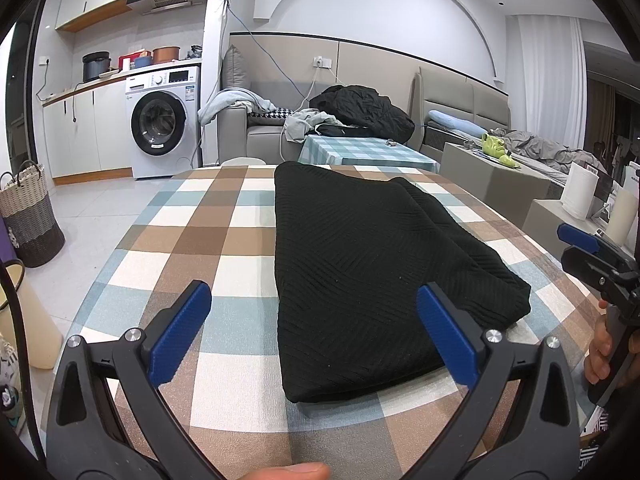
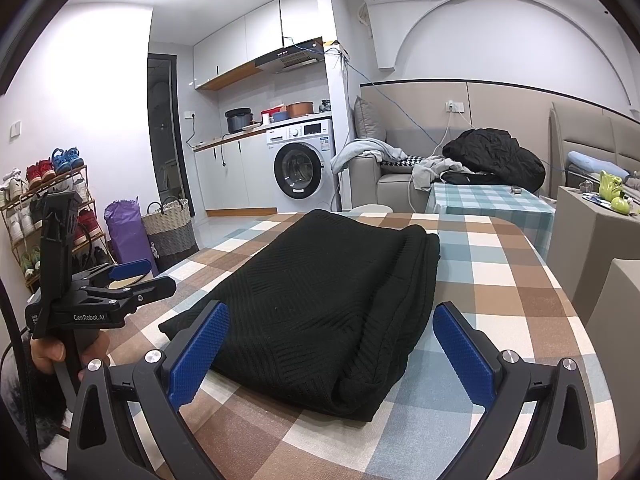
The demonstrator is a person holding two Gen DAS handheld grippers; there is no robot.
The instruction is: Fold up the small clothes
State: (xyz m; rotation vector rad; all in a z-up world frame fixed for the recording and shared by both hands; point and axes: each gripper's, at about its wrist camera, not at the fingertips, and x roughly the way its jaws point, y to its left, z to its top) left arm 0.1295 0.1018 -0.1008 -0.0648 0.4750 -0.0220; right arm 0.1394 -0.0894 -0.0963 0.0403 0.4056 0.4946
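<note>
A black knitted garment (image 1: 360, 264) lies folded into a long rectangle on the checked table (image 1: 192, 240). It also shows in the right wrist view (image 2: 320, 300). My left gripper (image 1: 314, 312) is open and empty, hovering above the garment's near left end. My right gripper (image 2: 332, 332) is open and empty above the garment's near right end. The right gripper also shows at the right edge of the left wrist view (image 1: 592, 256), and the left gripper at the left of the right wrist view (image 2: 132, 276).
A smaller table with a teal checked cloth (image 1: 368, 152) stands beyond the far edge. A sofa with a black jacket (image 1: 360, 108), a washing machine (image 1: 160, 120), a woven basket (image 1: 28, 216) and a shoe rack (image 2: 44, 216) surround the table.
</note>
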